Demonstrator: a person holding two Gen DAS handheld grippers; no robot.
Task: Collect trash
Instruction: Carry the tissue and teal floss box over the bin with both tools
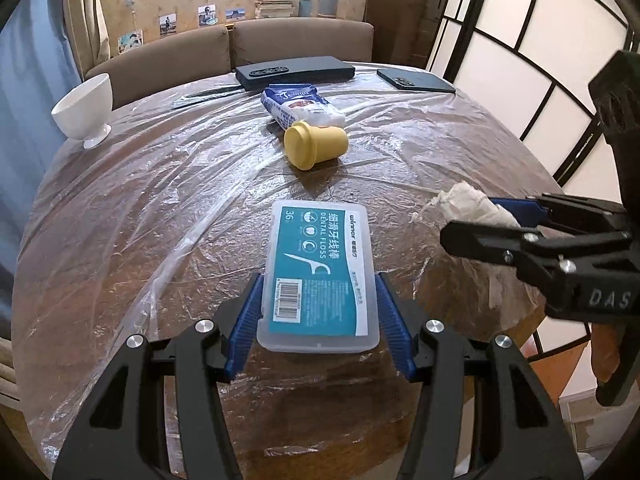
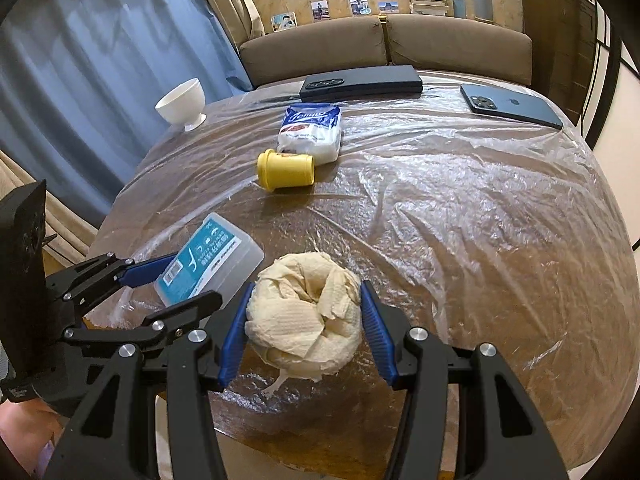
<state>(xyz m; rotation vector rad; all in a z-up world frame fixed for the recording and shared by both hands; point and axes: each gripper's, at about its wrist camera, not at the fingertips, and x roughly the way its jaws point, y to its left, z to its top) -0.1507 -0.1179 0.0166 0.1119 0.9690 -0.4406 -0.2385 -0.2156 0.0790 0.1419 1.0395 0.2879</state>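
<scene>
A clear plastic dental floss box [image 1: 320,268] with a teal label sits between the blue pads of my left gripper [image 1: 320,284], which is shut on its long sides just above the table. In the right wrist view the same box [image 2: 208,260] is tilted in that gripper [image 2: 192,280]. My right gripper [image 2: 308,292] is shut on a crumpled wad of cream tissue paper [image 2: 304,316] near the table's front edge. From the left wrist view the wad [image 1: 468,204] and the right gripper [image 1: 476,216] are at the right.
The round table [image 2: 480,240] is covered with wrinkled clear film. A yellow cup [image 2: 286,170] lies on its side mid-table, a blue-white tissue pack [image 2: 310,132] behind it. A white bowl [image 2: 182,104] stands far left, a black case [image 2: 360,80] and a phone [image 2: 510,106] at the back.
</scene>
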